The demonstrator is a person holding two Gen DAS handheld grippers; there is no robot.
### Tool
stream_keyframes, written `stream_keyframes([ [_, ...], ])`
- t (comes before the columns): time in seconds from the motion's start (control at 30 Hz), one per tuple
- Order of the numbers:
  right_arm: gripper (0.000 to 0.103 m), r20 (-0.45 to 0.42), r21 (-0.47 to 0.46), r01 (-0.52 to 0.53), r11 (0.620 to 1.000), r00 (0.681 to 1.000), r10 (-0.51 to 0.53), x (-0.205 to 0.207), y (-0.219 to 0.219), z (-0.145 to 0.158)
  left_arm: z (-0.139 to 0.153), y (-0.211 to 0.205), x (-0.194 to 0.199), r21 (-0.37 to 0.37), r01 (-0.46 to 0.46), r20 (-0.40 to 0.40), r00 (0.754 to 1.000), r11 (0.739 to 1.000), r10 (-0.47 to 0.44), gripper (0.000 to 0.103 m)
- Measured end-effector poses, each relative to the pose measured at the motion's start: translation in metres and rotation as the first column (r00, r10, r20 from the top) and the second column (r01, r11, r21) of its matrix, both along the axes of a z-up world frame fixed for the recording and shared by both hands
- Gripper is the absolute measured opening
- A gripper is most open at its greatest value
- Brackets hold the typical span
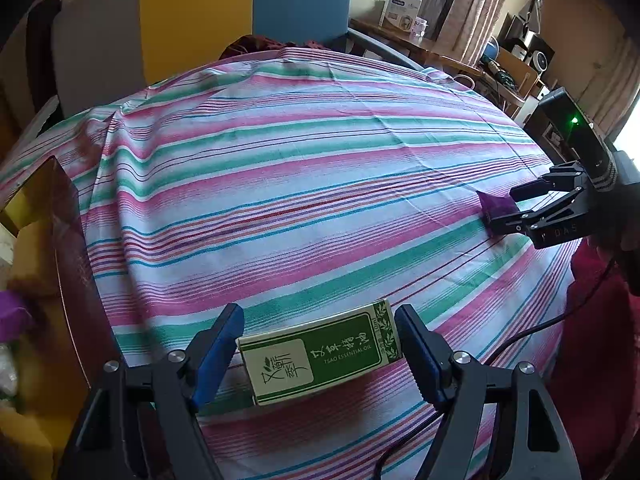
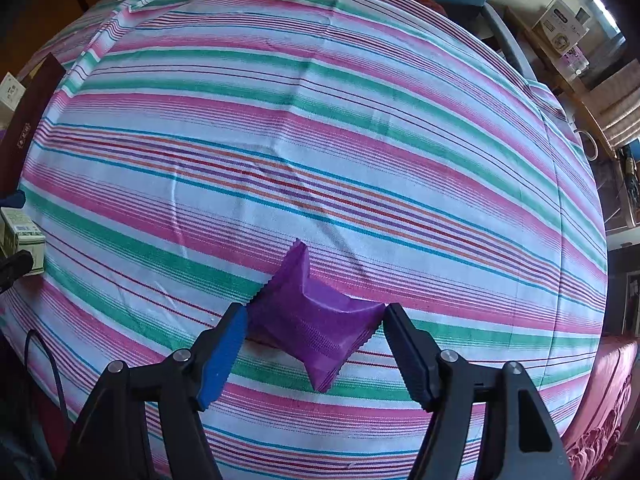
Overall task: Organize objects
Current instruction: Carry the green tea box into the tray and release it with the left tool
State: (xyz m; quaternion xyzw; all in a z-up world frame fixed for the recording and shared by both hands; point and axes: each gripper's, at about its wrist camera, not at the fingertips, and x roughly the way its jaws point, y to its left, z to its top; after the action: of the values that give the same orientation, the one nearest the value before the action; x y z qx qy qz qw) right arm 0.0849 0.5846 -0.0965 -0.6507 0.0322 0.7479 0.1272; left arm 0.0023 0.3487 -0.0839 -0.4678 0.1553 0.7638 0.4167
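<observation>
A green and cream essential oil box (image 1: 320,354) lies on the striped tablecloth (image 1: 300,184) between the fingers of my left gripper (image 1: 320,356). The jaws touch or nearly touch its two ends. The box also shows at the left edge of the right wrist view (image 2: 22,240). A purple foil packet (image 2: 314,328) sits between the fingers of my right gripper (image 2: 314,352), pinched and buckled at both sides. In the left wrist view the right gripper (image 1: 508,210) is at the far right on the purple packet (image 1: 494,202).
A dark brown box (image 1: 70,264) with yellow things inside stands at the table's left edge, and also shows in the right wrist view (image 2: 28,116). A red cloth (image 2: 600,400) lies at the right. Shelves and boxes (image 1: 402,10) stand beyond the table.
</observation>
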Motion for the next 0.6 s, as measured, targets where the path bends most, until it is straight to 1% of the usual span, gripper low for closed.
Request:
stream_keyframes([
  [0.1, 0.072, -0.002, 0.009, 0.008, 1.000, 1.000, -0.008, 0.002, 0.000, 0.000, 0.002, 0.000, 0.002, 0.004, 0.004, -0.005, 1.000, 1.000, -0.004, 0.078],
  [0.2, 0.069, -0.003, 0.011, 0.011, 1.000, 1.000, -0.011, 0.004, -0.002, 0.000, 0.005, -0.001, 0.004, 0.009, 0.009, -0.010, 1.000, 1.000, -0.009, 0.078],
  [0.27, 0.057, -0.020, 0.023, 0.018, 1.000, 1.000, -0.017, 0.005, -0.004, 0.003, 0.007, -0.002, 0.005, 0.014, 0.010, -0.012, 1.000, 1.000, -0.010, 0.078],
  [0.3, 0.055, -0.031, 0.020, 0.026, 0.999, 0.999, -0.025, 0.005, -0.004, 0.006, 0.009, -0.003, 0.005, 0.018, 0.009, -0.013, 1.000, 1.000, -0.009, 0.078],
  [0.33, 0.049, -0.042, 0.022, 0.030, 0.999, 0.999, -0.030, 0.006, -0.004, 0.009, 0.010, -0.004, 0.005, 0.021, 0.008, -0.013, 1.000, 1.000, -0.007, 0.078],
  [0.4, 0.046, -0.052, 0.026, 0.034, 0.999, 0.998, -0.033, 0.006, -0.006, 0.012, 0.013, -0.006, 0.005, 0.030, 0.004, -0.012, 1.000, 1.000, -0.004, 0.078],
  [0.43, 0.043, -0.049, 0.029, 0.033, 0.999, 0.998, -0.032, 0.012, -0.001, 0.012, 0.015, -0.008, 0.005, 0.036, 0.002, -0.014, 1.000, 0.999, -0.002, 0.078],
  [0.53, 0.039, -0.051, 0.041, 0.037, 0.998, 0.998, -0.035, -0.004, -0.023, 0.010, 0.020, -0.012, 0.005, 0.047, -0.002, -0.022, 1.000, 0.999, 0.003, 0.078],
  [0.6, 0.037, -0.067, 0.051, 0.052, 0.997, 0.997, -0.048, -0.003, -0.021, 0.015, 0.023, -0.017, 0.004, 0.057, -0.008, -0.023, 1.000, 0.998, 0.010, 0.078],
])
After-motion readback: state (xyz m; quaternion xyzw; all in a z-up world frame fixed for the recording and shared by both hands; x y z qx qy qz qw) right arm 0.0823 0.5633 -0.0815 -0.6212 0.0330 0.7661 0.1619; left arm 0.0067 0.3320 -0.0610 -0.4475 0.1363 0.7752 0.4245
